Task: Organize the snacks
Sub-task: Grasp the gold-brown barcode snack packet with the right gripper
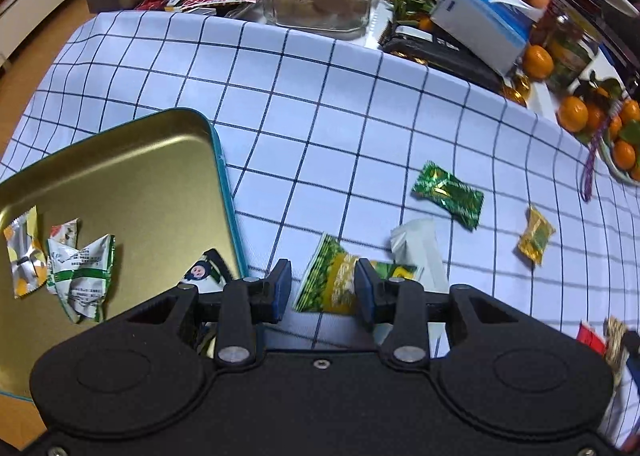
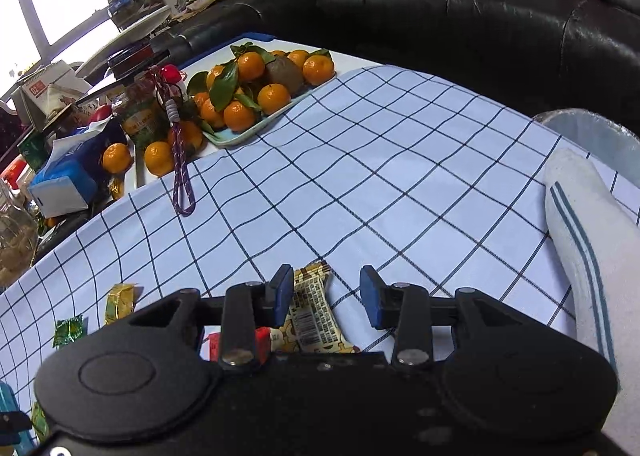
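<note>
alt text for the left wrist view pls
Open left gripper straddles a green-and-yellow snack packet on the blue checked tablecloth. A gold metal tin holding wrapped snacks sits left; more candies lie right.

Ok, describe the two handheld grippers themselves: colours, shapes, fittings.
Both look identical. The left gripper and right gripper each have a matte black plastic body with two round raised discs, angular black linkage arms pinned with silver rivets, and small screws along the body. Each finger ends in a flat blue pad. No cables, markings or sleeves show.

Checked tablecloth [image 1: 360, 104] — tin [image 1: 132, 184], wrapped snacks [image 1: 448, 194].
</note>
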{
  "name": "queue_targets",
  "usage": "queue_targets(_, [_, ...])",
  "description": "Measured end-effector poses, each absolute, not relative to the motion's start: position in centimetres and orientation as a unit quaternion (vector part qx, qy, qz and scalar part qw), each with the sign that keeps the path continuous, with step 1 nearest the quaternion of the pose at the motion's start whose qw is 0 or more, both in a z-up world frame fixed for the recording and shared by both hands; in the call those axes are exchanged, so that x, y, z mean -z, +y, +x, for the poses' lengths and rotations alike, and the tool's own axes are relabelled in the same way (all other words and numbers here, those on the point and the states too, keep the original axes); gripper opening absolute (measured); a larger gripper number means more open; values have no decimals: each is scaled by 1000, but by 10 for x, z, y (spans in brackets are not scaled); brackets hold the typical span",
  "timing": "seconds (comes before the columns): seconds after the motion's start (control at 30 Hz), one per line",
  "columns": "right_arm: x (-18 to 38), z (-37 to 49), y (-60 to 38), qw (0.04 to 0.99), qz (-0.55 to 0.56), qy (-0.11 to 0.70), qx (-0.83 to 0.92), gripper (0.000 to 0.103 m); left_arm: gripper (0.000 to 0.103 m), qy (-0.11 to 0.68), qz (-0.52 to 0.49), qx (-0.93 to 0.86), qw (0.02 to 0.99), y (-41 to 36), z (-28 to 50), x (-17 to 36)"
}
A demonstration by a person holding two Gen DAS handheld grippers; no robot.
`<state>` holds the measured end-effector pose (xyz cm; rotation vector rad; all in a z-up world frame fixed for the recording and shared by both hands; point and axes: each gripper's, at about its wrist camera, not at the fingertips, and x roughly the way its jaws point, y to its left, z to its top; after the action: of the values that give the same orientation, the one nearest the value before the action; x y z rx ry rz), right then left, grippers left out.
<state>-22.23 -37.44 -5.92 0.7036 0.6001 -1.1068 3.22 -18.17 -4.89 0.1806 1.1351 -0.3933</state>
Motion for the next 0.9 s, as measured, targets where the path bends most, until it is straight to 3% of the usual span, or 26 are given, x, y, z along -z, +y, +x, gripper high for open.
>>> queue_targets(0.37, [62,-213,-368,767,300,289,487,40,48,517,98,163,835,-189,34,58])
queue_targets(0.53, [62,-208,-363,773,291,295,480,40,53,575,57,216,787,-187,35,66])
queue_targets(0.77, [63,-212,-368,768,311,290,479,40,53,549,134,279,776,-207,-4,65])
queue_targets(0.9, [64,-217,-372,762,334,283,477,40,53,560,130,311,757,-206,-13,63])
